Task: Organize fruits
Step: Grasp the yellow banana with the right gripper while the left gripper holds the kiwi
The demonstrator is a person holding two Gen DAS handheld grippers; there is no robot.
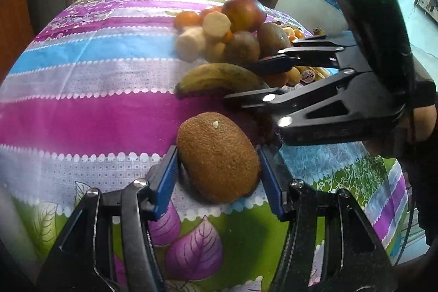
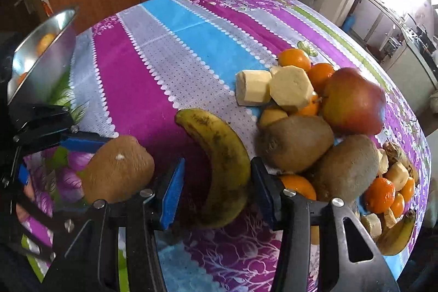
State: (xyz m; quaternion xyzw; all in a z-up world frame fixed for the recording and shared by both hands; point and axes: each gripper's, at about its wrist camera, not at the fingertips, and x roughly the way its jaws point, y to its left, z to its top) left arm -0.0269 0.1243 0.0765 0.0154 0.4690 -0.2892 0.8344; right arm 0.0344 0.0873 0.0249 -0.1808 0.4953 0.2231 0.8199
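Table under striped floral cloth [image 2: 175, 51]. On it: banana [image 2: 221, 168]; kiwi [image 2: 117, 171] left of banana; fruit pile [image 2: 328, 127] right; steel bowl [image 2: 41, 54] far left.

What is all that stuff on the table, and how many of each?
kiwis: three, brown; one between the left fingers, two in the pile
bananas: two, yellow and spotted; one between the right fingers, one at the pile's far right
apple: one, red, in the pile
oranges: several, scattered through the pile
peeled chunks: several, pale
bowl: one, steel, left edge, fruit inside
tablecloth: striped
left gripper: around the kiwi
right gripper: open
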